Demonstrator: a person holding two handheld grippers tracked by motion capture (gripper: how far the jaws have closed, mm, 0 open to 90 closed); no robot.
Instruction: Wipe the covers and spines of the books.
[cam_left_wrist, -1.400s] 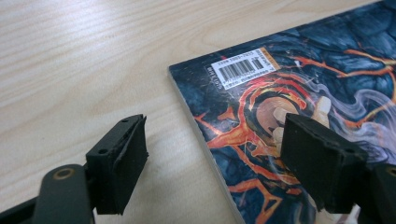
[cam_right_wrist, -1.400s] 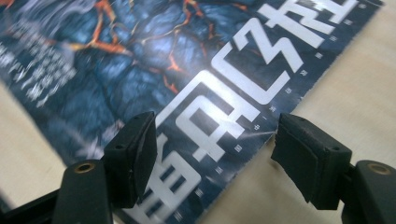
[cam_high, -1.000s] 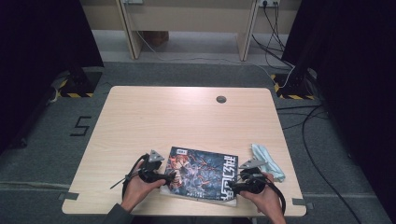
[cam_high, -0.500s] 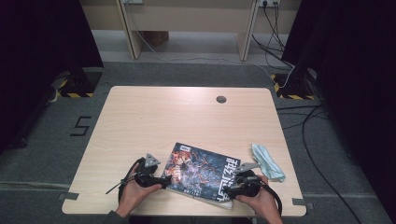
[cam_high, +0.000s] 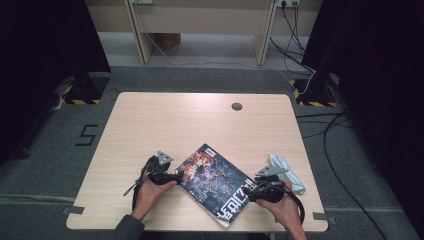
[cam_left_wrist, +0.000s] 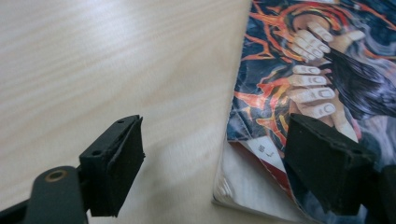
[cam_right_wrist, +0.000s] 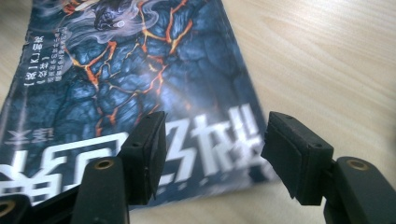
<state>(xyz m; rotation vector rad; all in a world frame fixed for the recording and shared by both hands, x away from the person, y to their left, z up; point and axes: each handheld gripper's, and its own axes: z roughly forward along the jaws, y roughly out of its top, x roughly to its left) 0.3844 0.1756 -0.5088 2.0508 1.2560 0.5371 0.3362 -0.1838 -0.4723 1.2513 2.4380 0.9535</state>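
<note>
While the magazine lies flat on the desk, your left gripper has slid to its edge, open; your right gripper, jaws just narrowing, seems to straddle the opposite edge ungripped, so a lift looks close.

From where I steer, the book is the landmark. Beyond it the table lies bare wood up to a small round hole, so I could pass freely there. Left of the book, open wood too. Right of the book, a pale folded cloth lies near the table's edge, narrowing the way.
</note>
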